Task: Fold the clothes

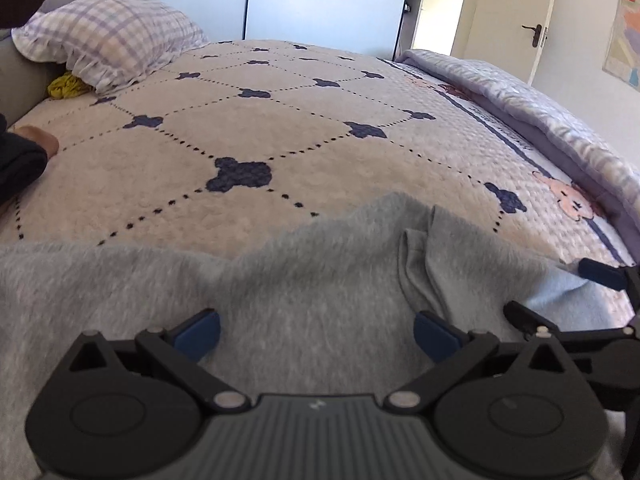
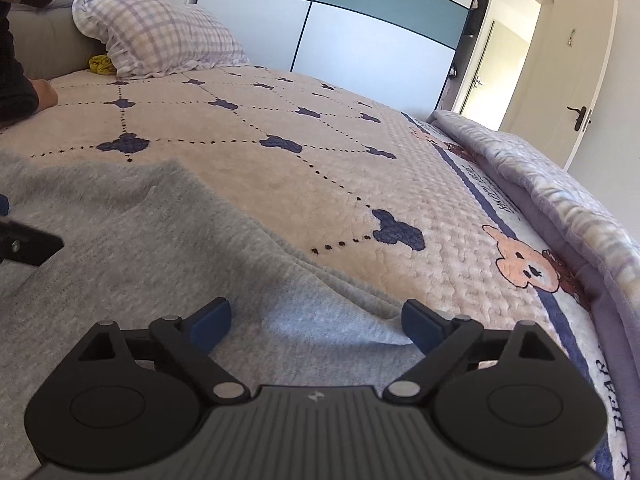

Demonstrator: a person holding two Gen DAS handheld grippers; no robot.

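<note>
While both sets of jaws gape wide, the left gripper (image 1: 316,334) and right gripper (image 2: 316,326) hover over the grey garment (image 1: 280,280) on the bed (image 1: 240,128), pillow (image 1: 108,40) at eleven o'clock.

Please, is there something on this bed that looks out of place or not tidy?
Yes. A crumpled yellow cloth is wedged under the checked pillow by the headboard, apart from everything else. The grey garment lies unfolded, with a bunched fold near its right edge. Both grippers are open over it.
</note>
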